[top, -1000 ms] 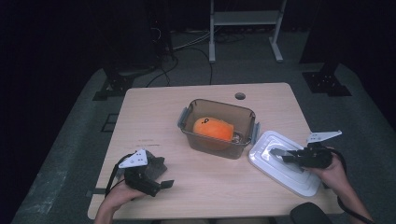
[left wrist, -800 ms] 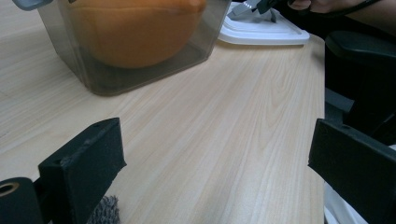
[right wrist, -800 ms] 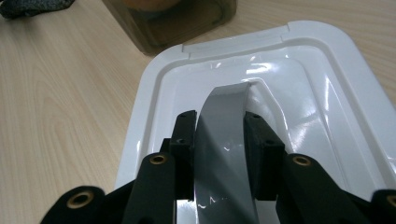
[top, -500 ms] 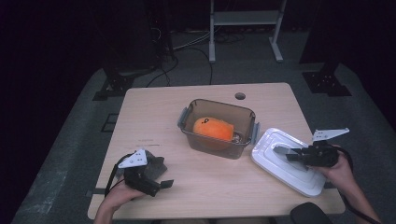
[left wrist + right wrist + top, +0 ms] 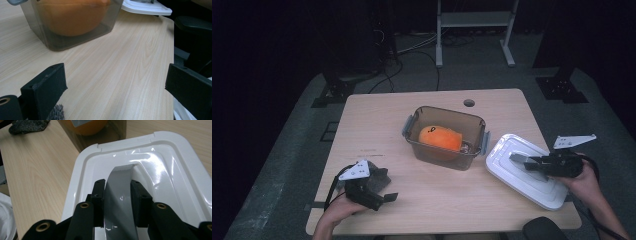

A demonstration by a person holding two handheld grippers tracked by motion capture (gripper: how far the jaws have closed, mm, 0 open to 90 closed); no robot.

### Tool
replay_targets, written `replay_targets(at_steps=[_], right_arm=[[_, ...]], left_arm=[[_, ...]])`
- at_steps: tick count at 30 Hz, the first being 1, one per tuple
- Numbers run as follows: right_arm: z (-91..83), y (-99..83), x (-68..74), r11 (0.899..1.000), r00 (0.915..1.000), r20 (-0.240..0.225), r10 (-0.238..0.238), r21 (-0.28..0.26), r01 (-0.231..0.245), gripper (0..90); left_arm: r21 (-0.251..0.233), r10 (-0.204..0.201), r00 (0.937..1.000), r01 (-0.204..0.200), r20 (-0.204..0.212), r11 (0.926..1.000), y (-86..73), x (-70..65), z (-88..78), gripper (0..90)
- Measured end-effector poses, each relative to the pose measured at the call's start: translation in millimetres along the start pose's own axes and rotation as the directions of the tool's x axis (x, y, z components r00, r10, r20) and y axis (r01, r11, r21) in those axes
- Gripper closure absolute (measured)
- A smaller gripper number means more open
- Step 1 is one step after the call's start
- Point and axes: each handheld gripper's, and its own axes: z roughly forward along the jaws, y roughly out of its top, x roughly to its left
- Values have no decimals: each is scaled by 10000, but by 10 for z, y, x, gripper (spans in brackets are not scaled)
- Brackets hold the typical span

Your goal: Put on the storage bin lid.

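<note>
We count two tongs: the left tongs (image 5: pixel 382 196), with their jaws wide apart, and the right tongs (image 5: pixel 521 159), clamped on a grey handle (image 5: pixel 120 195). There is one such handle, on one white lid (image 5: pixel 512 155), which lies under the right tongs. We count one clear plastic container (image 5: pixel 432 150) between the two tongs, and inside it one orange plush toy (image 5: pixel 441 137). One dark grey cloth (image 5: pixel 379 176) lies just beside the left tongs. We see one worktop (image 5: pixel 437 200) and one round hole (image 5: pixel 469 102) in it, beyond the container.
</note>
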Motion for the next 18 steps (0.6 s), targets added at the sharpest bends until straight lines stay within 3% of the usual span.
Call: replay_targets(at_steps=[18], right_arm=[[-245,152,64,9995,9996,116,-243,-219,245,669]], left_arm=[[-15,-29,10000,29,0,10000,0,0,-1,27]])
